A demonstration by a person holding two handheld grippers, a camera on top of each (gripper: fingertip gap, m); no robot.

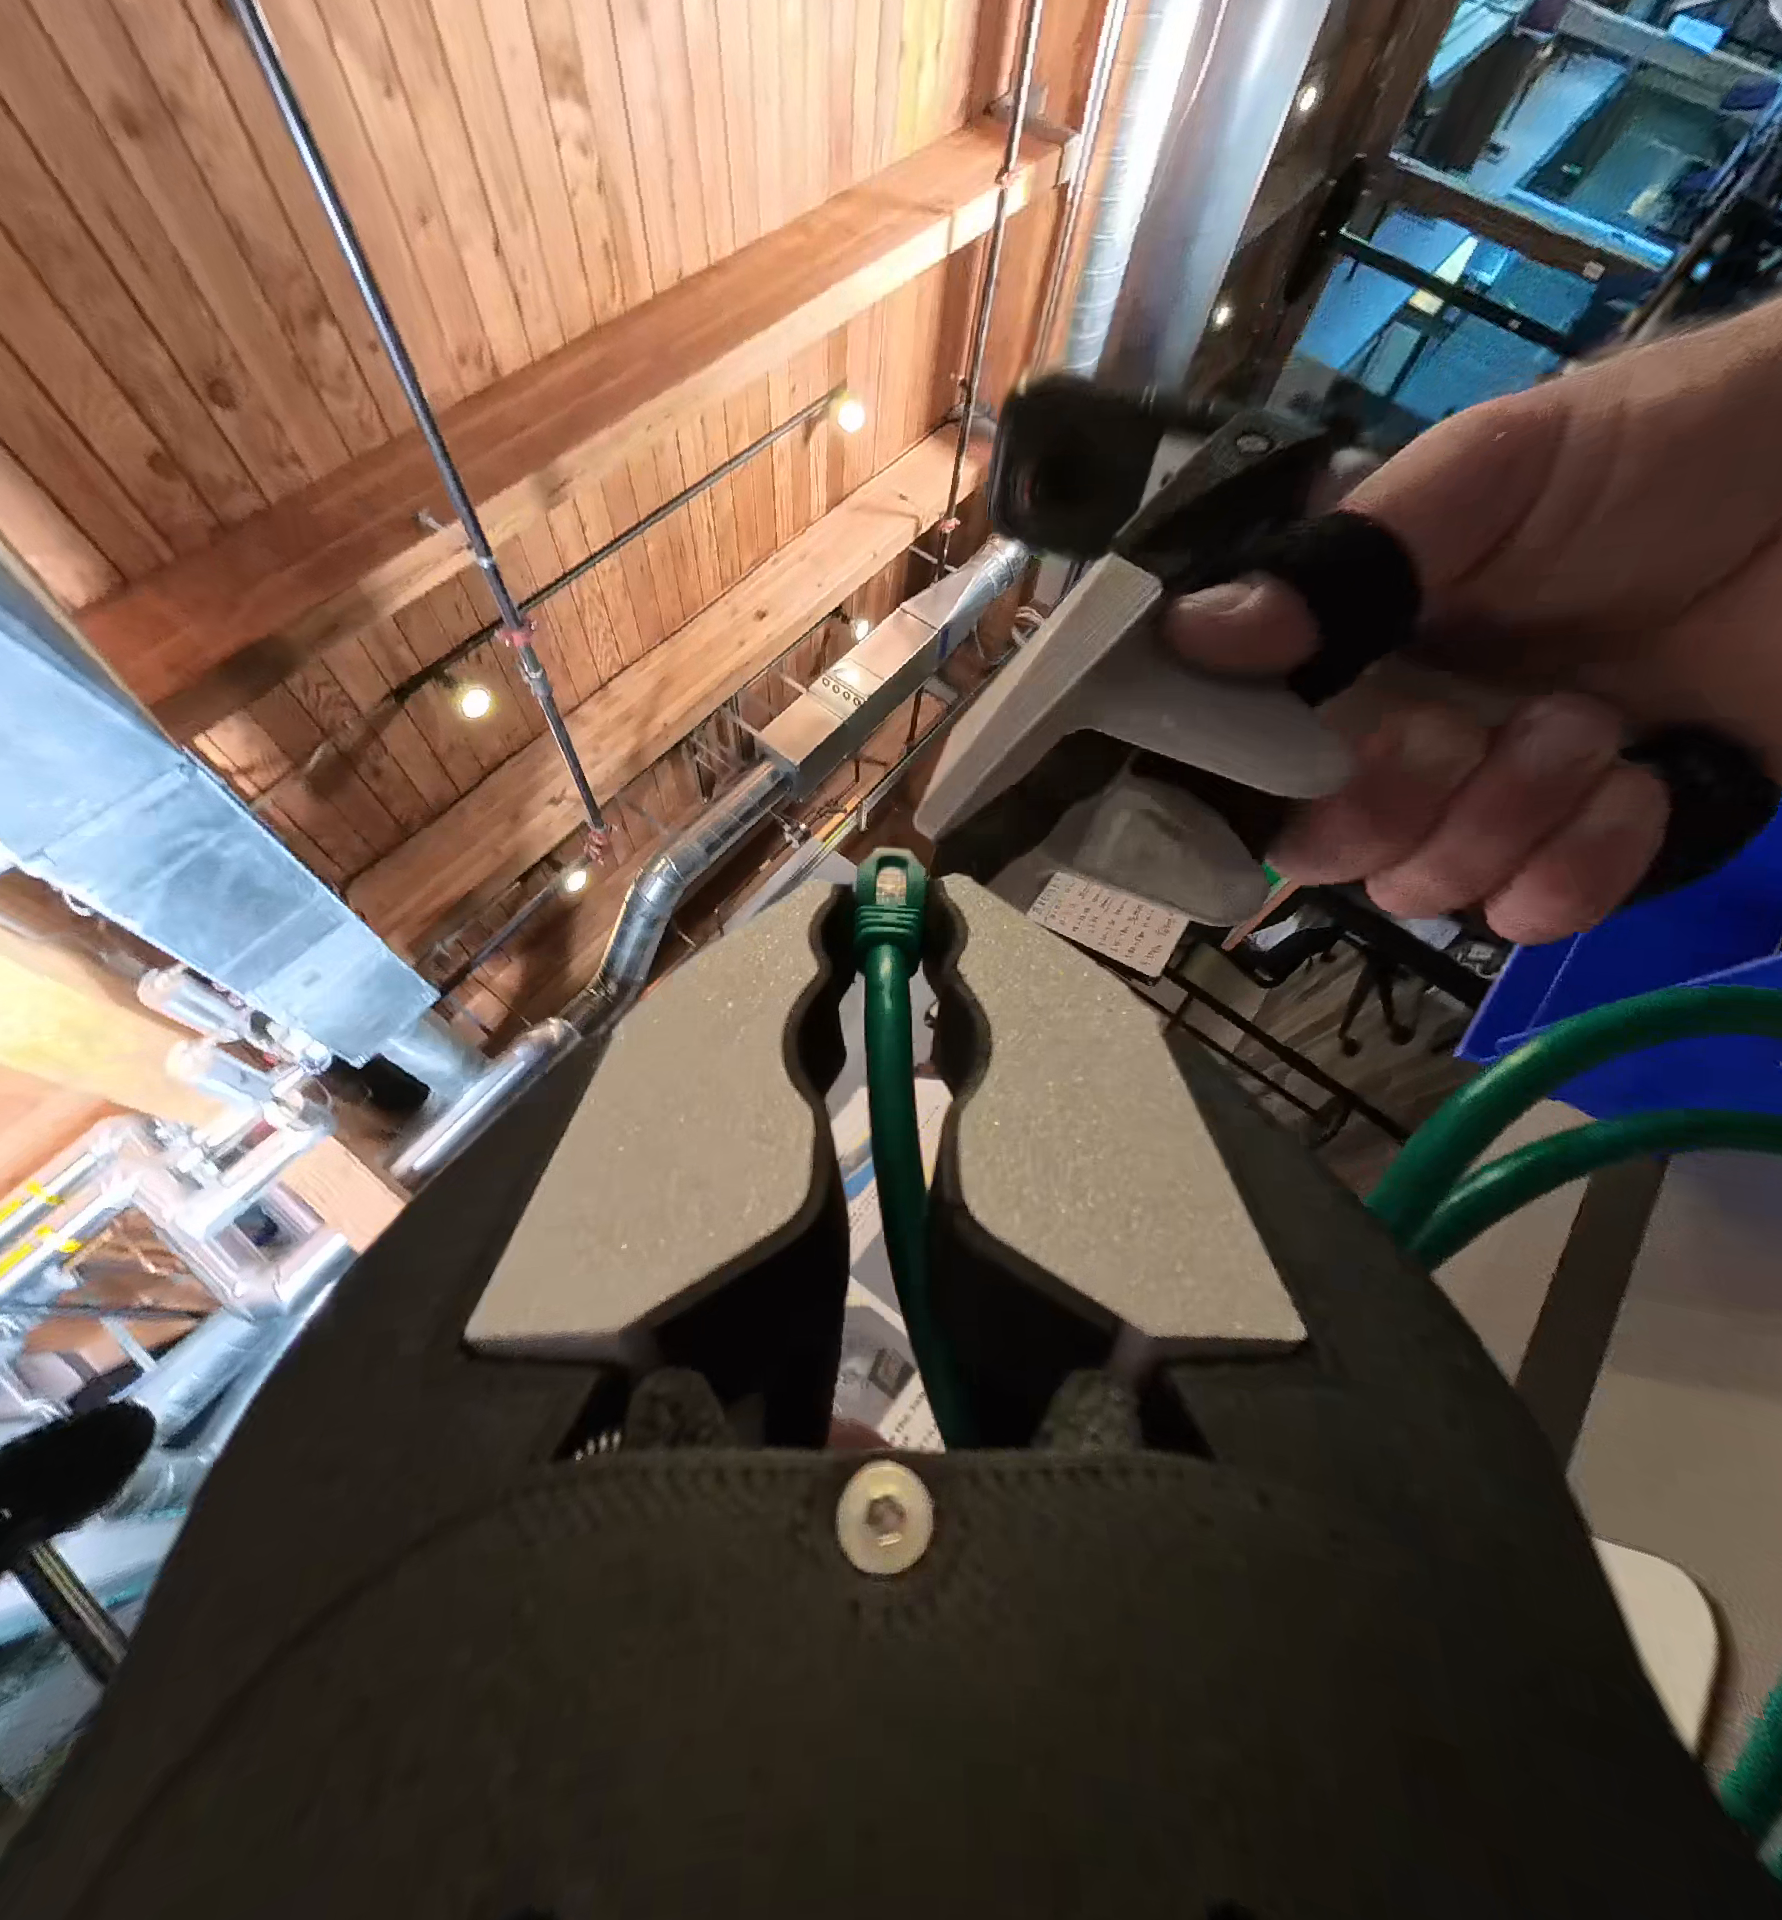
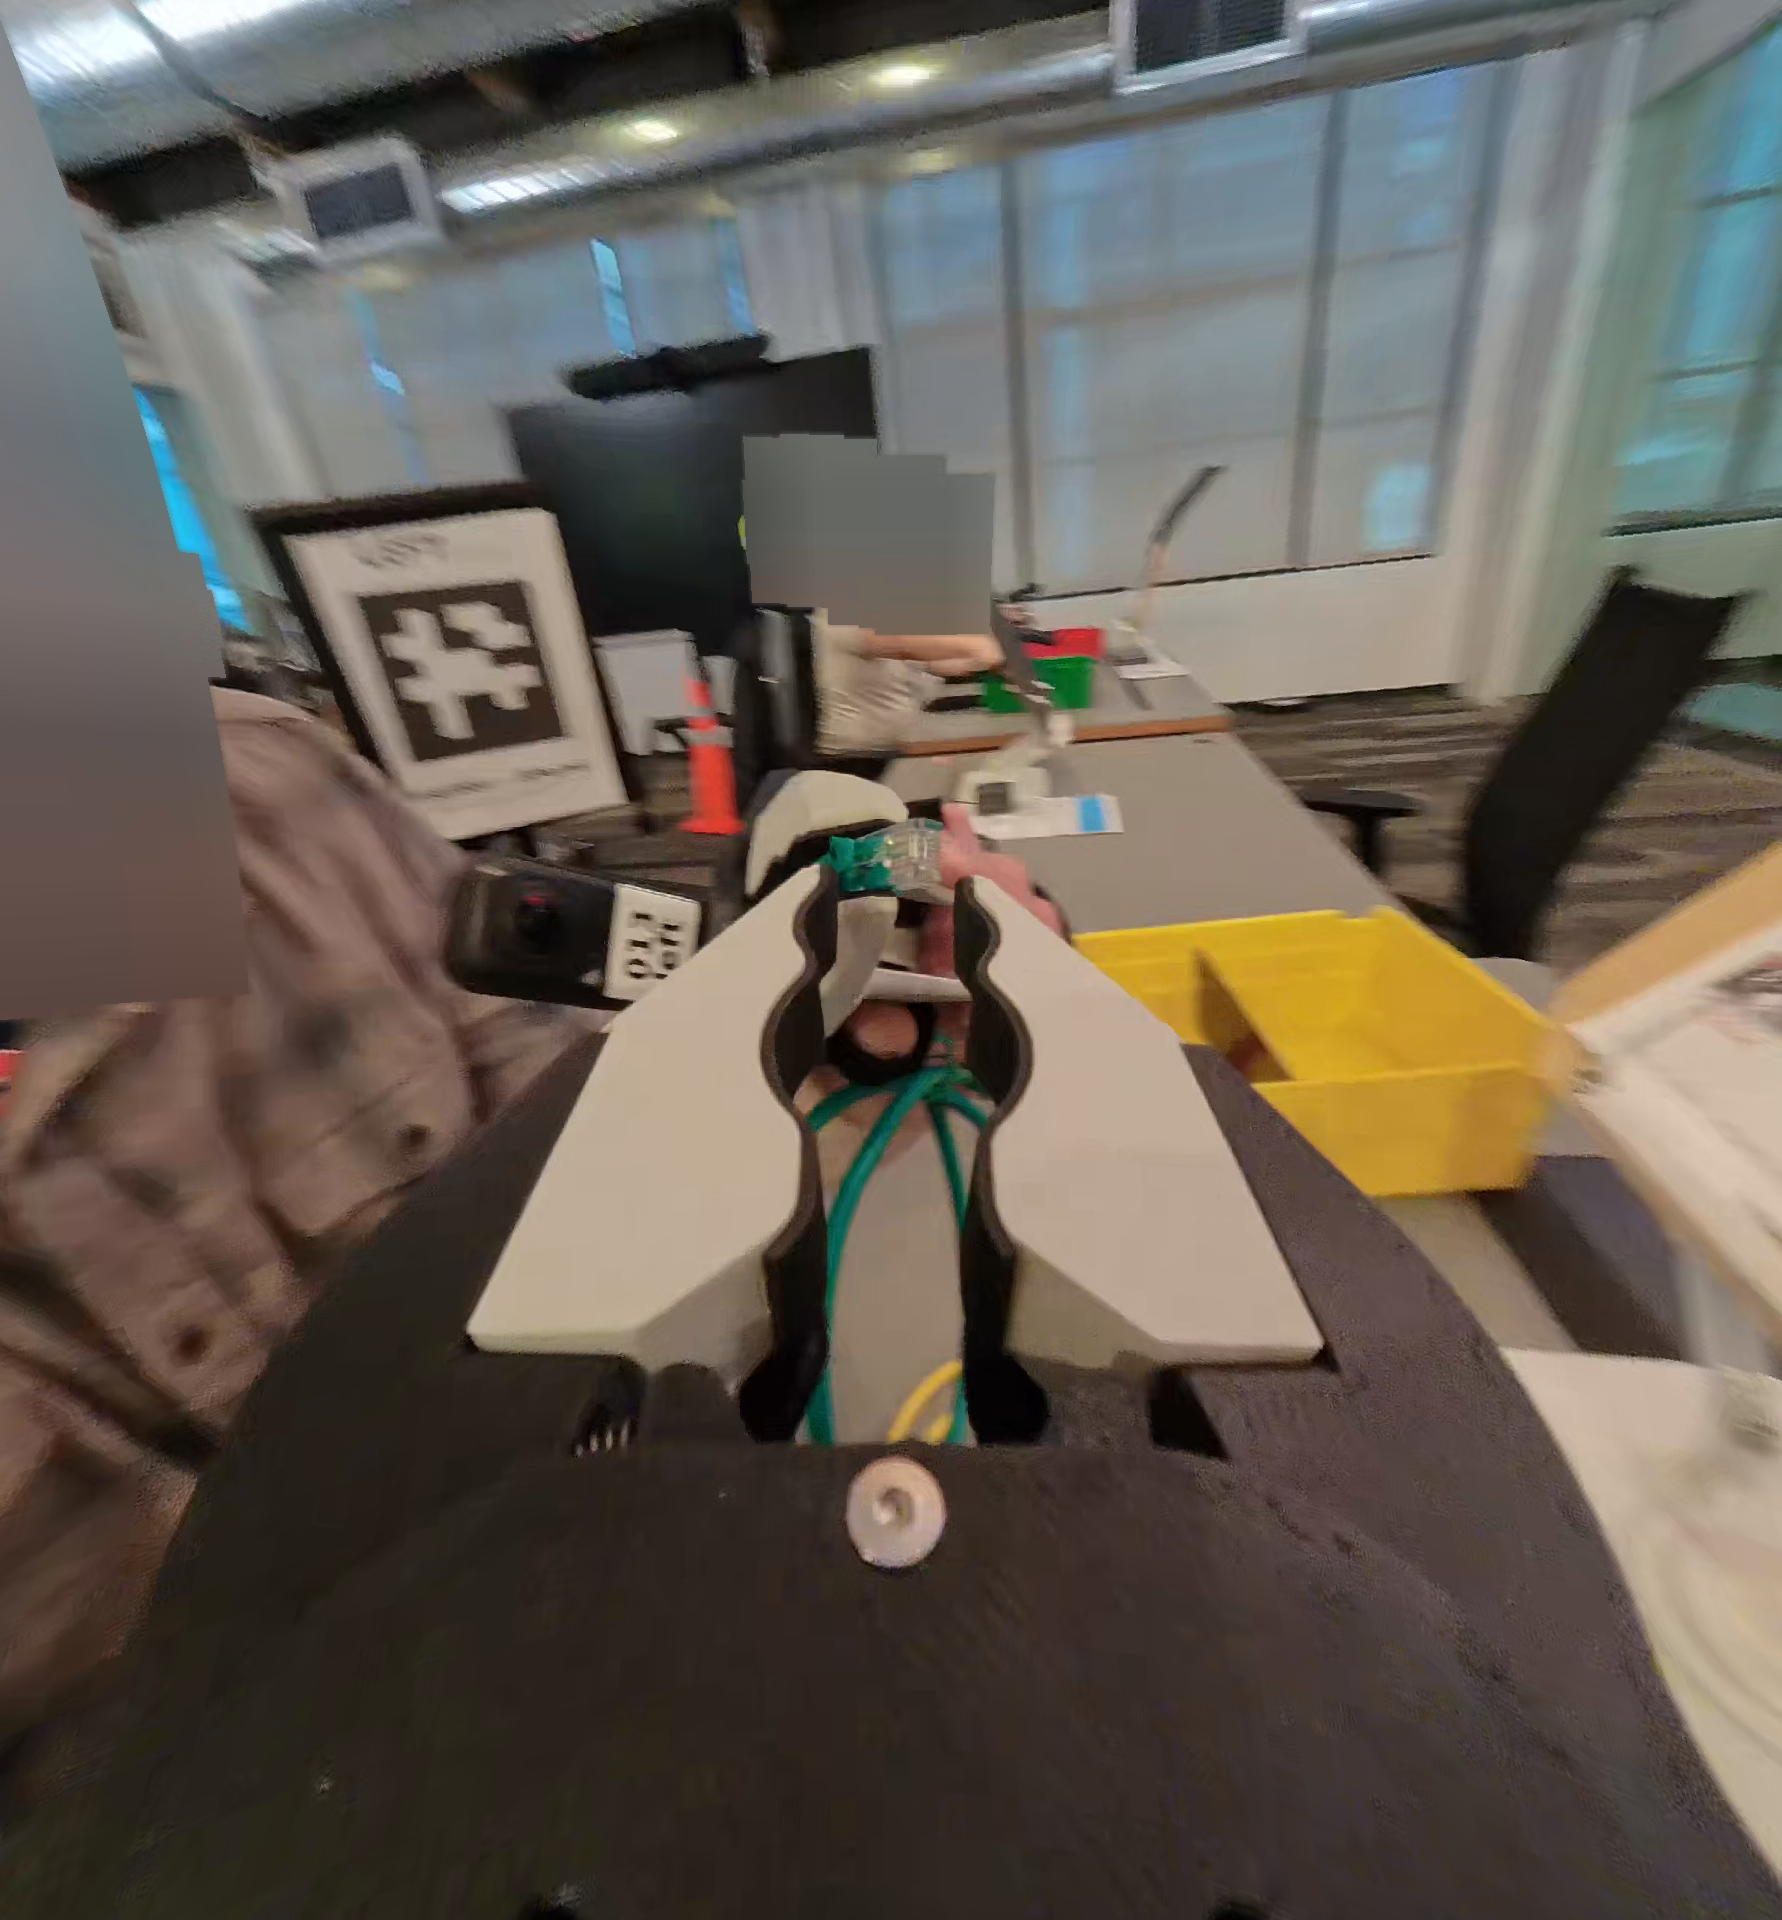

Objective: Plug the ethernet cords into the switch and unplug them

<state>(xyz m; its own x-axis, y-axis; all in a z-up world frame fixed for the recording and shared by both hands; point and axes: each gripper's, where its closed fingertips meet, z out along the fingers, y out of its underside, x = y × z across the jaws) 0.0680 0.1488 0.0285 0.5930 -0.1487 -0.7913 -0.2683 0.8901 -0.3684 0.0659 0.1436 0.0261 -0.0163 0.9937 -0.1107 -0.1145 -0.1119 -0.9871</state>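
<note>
My left gripper point(image 1: 889, 920) points up toward the ceiling and is shut on a green ethernet cord point(image 1: 892, 1091). The cord's plug point(image 1: 893, 881) sticks out just past the tips. My right gripper point(image 2: 895, 904) is open, with its tips just short of that same clear plug with a green boot point(image 2: 892, 854). One of its white fingers point(image 1: 1053, 686) shows in the left wrist view, held by a hand point(image 1: 1552, 644), just up and right of the plug. Loose green cord loops point(image 2: 866, 1184) lie below. The switch is not in view.
A yellow bin point(image 2: 1386, 1049) sits on the grey table point(image 2: 1209, 831) to the right, with a board of papers point(image 2: 1749, 1039) beyond it. A blue bin point(image 1: 1697, 997) and more green cords point(image 1: 1593, 1070) are right of the left gripper. A person's sleeve point(image 2: 191, 1143) is at left. The tips of both grippers are at nearly the same place.
</note>
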